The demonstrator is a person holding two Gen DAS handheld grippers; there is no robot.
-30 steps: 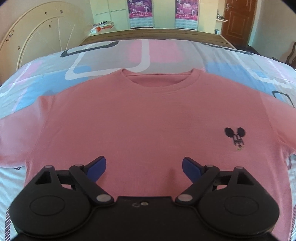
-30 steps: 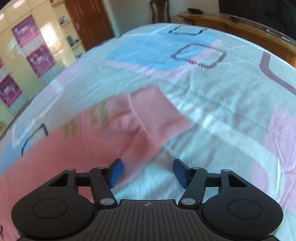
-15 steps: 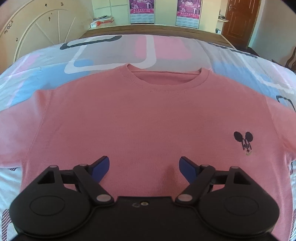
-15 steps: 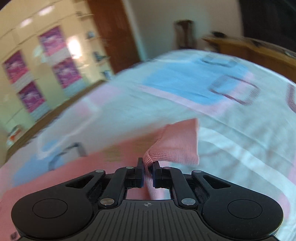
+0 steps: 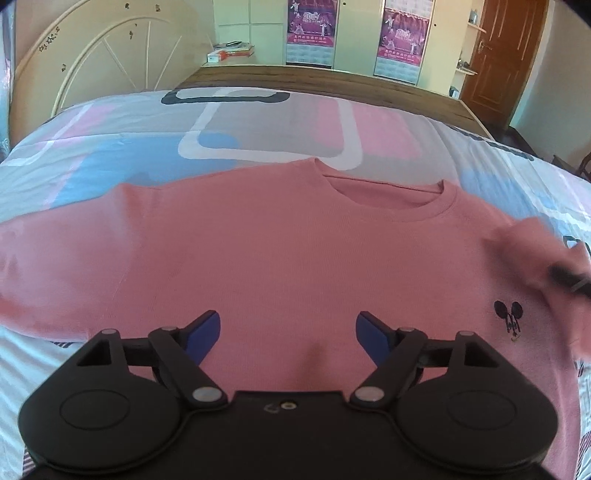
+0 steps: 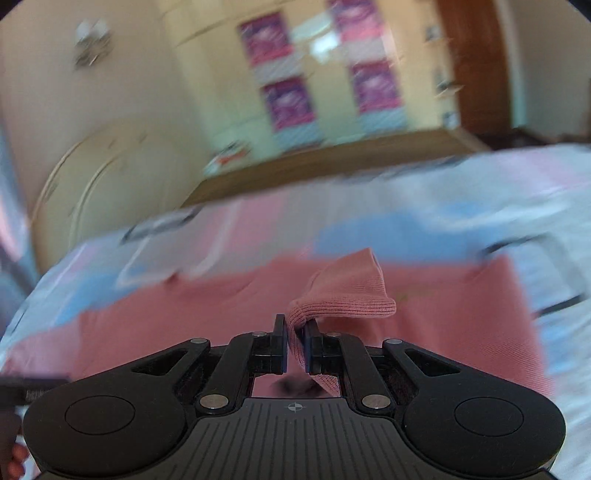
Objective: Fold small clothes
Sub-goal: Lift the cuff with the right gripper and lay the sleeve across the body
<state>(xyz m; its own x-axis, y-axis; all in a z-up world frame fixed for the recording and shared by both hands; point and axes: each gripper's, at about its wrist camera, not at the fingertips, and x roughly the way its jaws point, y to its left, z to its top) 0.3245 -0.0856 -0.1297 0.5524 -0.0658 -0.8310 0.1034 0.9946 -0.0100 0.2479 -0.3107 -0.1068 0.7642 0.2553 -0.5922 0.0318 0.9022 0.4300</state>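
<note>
One pink shirt flat on bed, front up; left gripper fingers spread wide, empty, above hem; right gripper fingers pinched on sleeve cuff, lifted over shirt; two posters on wall

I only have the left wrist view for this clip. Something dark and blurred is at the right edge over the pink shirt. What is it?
Observer: Most likely the right hand-held gripper; its own camera shows it shut on the sleeve cuff.
Reviewer: Is that cuff lifted off the bed?
Observer: Yes, it stands up above the pink shirt, folded over at the pinch.
Reviewer: Where is it heading?
Observer: That camera faces across the shirt body toward the cream headboard; heavy blur suggests fast motion.
</note>
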